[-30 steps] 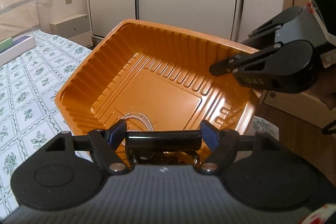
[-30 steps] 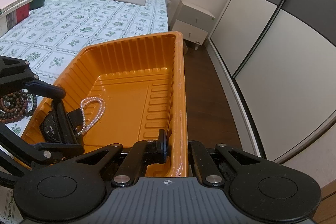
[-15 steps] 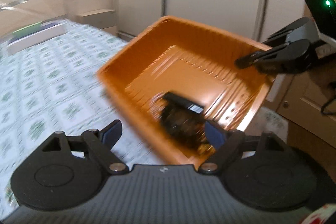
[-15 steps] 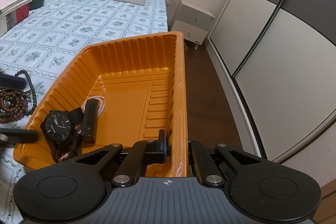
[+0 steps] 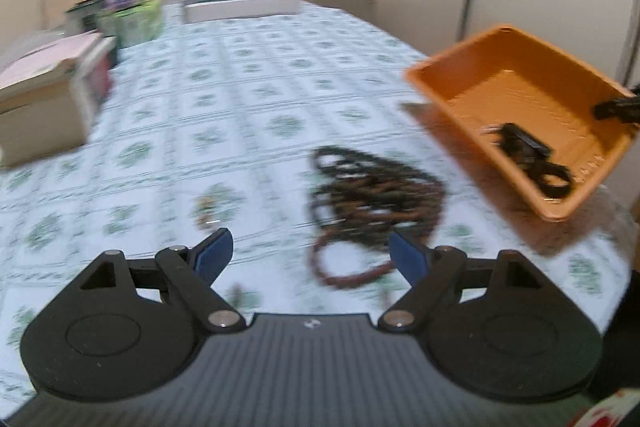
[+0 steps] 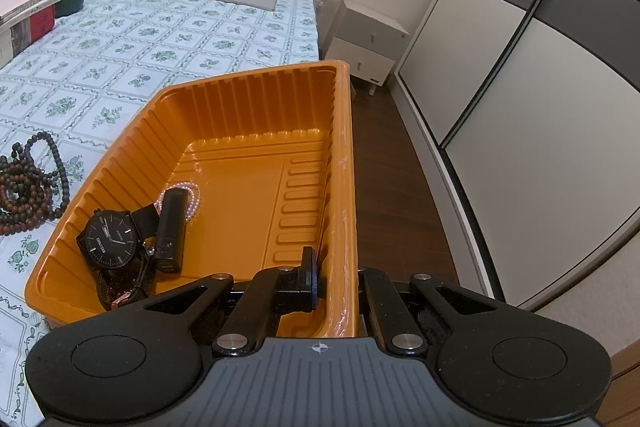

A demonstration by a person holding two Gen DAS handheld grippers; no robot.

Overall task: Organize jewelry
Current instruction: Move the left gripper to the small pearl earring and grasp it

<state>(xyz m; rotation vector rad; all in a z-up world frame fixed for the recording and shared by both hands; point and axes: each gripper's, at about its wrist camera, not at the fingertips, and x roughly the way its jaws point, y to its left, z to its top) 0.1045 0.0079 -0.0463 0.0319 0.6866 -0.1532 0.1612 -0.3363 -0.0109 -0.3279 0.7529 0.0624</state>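
Your right gripper (image 6: 336,283) is clamping its closed jaws on the near rim of the orange tray (image 6: 344,163), presumably steadying it at the bed's edge while your left gripper (image 5: 308,251), whose jaws have just been opening, is hanging wide and empty over the tangle of dark beads (image 5: 372,195) on the bedspread (image 5: 224,99). In the tray a black watch (image 6: 110,239), a black tube (image 6: 170,227) and a pearl strand (image 6: 192,195) are already lying together; the dial's lettering is staying too small to read.
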